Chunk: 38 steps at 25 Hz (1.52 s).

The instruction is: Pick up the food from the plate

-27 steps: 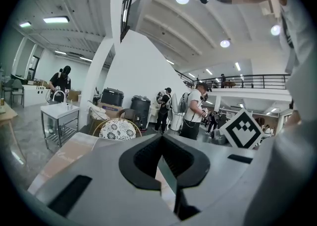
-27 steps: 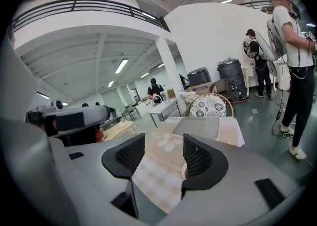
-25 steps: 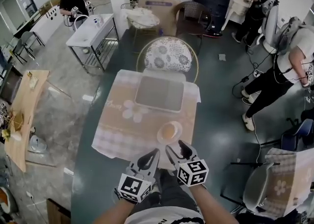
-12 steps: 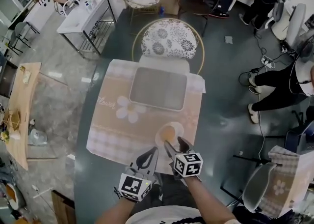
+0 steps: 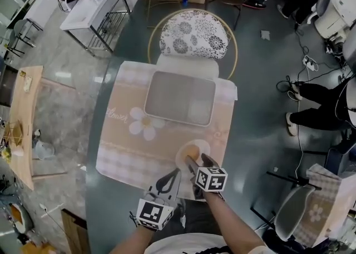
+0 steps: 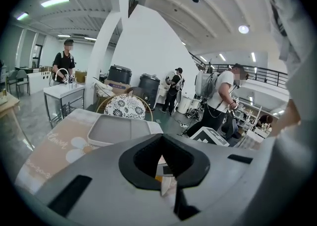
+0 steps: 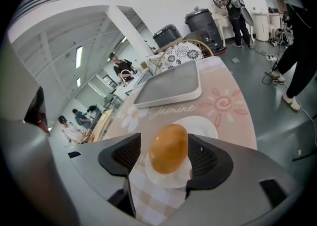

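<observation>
A round golden-brown bun point(image 5: 191, 151) sits on a small white plate point(image 5: 179, 157) near the front edge of the table. My right gripper point(image 5: 198, 161) reaches over the plate's near side. In the right gripper view the bun point(image 7: 168, 146) stands between the two pads of the right gripper point(image 7: 164, 154), with a sliver of space on the left. The jaws are opening and do not press on it. The plate point(image 7: 203, 126) shows behind the bun. My left gripper point(image 5: 177, 172) hangs by the table's front edge, left of the plate, its fingertips together and nothing in them.
A grey rectangular tray point(image 5: 181, 98) lies on the flowered tablecloth point(image 5: 128, 147) beyond the plate. A round patterned chair point(image 5: 193, 34) stands at the table's far side. Another chair point(image 5: 295, 214) is at the right, and people stand further off.
My right gripper has moved forward from the table edge to the plate, so its jaws now flank the bun. The left gripper has stayed near the edge. The view has tilted further down.
</observation>
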Each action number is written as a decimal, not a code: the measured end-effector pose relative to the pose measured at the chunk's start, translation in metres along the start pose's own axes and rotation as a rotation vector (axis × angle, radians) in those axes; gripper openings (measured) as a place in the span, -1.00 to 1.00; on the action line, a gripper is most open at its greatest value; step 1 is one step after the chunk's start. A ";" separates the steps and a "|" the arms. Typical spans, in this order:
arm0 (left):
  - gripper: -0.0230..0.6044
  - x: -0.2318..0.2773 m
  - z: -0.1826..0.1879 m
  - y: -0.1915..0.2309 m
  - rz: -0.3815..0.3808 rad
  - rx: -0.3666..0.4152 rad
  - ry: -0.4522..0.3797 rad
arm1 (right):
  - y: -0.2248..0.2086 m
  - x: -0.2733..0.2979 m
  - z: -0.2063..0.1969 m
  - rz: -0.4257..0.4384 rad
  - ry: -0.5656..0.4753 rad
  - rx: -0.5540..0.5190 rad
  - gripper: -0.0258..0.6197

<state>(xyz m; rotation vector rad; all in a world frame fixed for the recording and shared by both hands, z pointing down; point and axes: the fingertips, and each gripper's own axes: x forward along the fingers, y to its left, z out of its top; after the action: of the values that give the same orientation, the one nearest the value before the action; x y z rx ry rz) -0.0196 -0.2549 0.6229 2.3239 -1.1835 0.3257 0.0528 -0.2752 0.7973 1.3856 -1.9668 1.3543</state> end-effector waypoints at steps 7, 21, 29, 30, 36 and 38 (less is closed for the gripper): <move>-0.91 0.003 -0.007 0.007 0.028 -0.009 0.018 | -0.012 0.023 -0.013 -0.027 0.061 0.057 -0.07; -0.91 -0.007 -0.009 0.017 0.054 -0.028 0.015 | 0.005 0.018 0.005 0.150 0.085 0.145 -0.06; -0.91 -0.037 0.000 0.002 0.029 -0.024 0.000 | 0.076 -0.060 0.046 0.332 -0.076 0.027 -0.06; -0.91 -0.044 0.001 -0.002 0.026 -0.022 -0.002 | 0.084 -0.072 0.047 0.345 -0.095 0.025 -0.06; -0.91 -0.073 0.020 -0.015 0.003 -0.011 -0.039 | 0.129 -0.127 0.070 0.408 -0.225 -0.048 -0.06; -0.91 -0.087 0.028 -0.023 -0.009 -0.015 -0.049 | 0.143 -0.147 0.073 0.425 -0.258 -0.071 -0.06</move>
<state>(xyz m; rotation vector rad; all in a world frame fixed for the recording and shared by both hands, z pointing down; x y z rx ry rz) -0.0533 -0.1993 0.5550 2.3355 -1.1937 0.2573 0.0087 -0.2564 0.5848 1.2022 -2.5663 1.3076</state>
